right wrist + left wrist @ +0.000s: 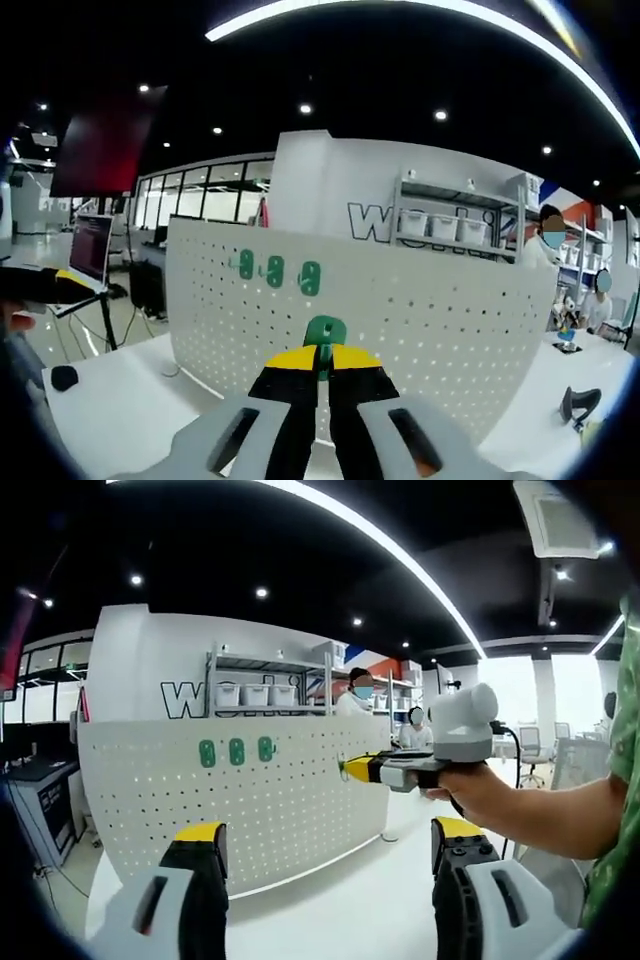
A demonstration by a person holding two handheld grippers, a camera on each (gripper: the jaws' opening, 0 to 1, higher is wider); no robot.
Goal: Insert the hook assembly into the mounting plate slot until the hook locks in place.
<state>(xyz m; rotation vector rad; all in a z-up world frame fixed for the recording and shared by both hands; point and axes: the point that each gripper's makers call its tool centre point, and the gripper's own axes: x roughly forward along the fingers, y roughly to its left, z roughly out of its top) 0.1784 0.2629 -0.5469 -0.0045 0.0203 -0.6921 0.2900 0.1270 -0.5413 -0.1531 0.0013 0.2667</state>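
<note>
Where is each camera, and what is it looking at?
Left gripper view: rides the open left gripper, facing the white pegboard; the right gripper and the person's hand come in.
Right gripper view: rides the right gripper, shut on a green hook, facing the pegboard.
Shared: the pegboard with three mounted green hooks.

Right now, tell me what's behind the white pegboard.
Above the pegboard, a shelving rack with white bins and a wall with black lettering show, plus people at the right. The board hides everything lower behind it.
</note>
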